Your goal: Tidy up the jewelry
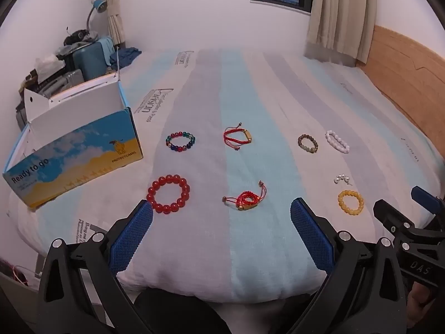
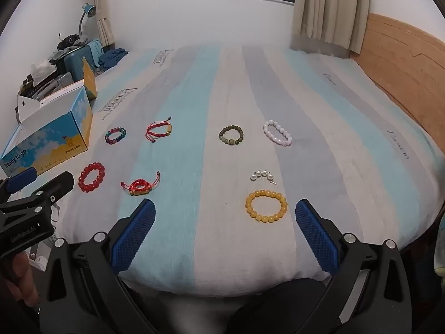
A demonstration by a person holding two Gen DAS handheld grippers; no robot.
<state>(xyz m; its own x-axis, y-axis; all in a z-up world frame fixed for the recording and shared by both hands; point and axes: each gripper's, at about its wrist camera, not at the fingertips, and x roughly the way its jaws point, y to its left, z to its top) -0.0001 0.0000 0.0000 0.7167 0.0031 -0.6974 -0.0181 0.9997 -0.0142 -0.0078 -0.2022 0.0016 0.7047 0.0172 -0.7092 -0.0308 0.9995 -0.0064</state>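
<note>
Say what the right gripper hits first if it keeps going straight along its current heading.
Probably bare bedspread. The right gripper, open and empty, points down at the bed with cloth between its fingers. The nearest item, the yellow bead bracelet, sits just ahead, toward the right finger; depth is unclear, so it could clip that instead.

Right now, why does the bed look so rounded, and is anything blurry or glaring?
Left wrist view: the lens bends the bed into a dome, corners go black; light is soft, no glare, bracelets like the red bracelet look sharp. Right wrist view: same bulge, even light, faint shadows; the yellow bracelet is crisp.
</note>
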